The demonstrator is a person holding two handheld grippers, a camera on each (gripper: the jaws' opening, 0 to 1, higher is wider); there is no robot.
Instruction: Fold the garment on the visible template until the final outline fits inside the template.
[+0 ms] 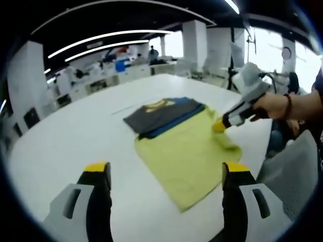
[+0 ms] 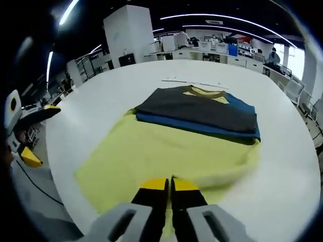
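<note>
Here the garment, a soft cotton T-shirt (image 1: 184, 151) with a pale yellow body and dark grey and blue upper panels, lies flat on the round white counter (image 1: 65, 146), roughly at its middle. In the left gripper view the grey and blue part is folded over at the far end, with a yellow collar showing, and the yellow part spreads toward the near right edge of the counter. No template outline can be made out under the cloth.

On the left, the left tool (image 1: 166, 174) hangs above the counter with its 2 yellow-tipped jaws spread wide and nothing between them; it is short of the shirt's near left edge. On the right, the right tool (image 1: 220, 124), held in a person's hand (image 1: 275, 106), meets the shirt's right edge where the yellow cloth bunches up. In the right gripper view the right tool (image 2: 169, 185) has its jaws pressed together over the near yellow hem; they seem to pinch the fabric, which wrinkles just beside the tips.

The shirt (image 2: 166, 151) looks light, limp and not slippery, so it should drape and drag along rather than hold a shape. A hold at 2 hem corners or edge points would likely carry a fold over cleanly; a single pinch would probably let the loose side sag and skew.
</note>
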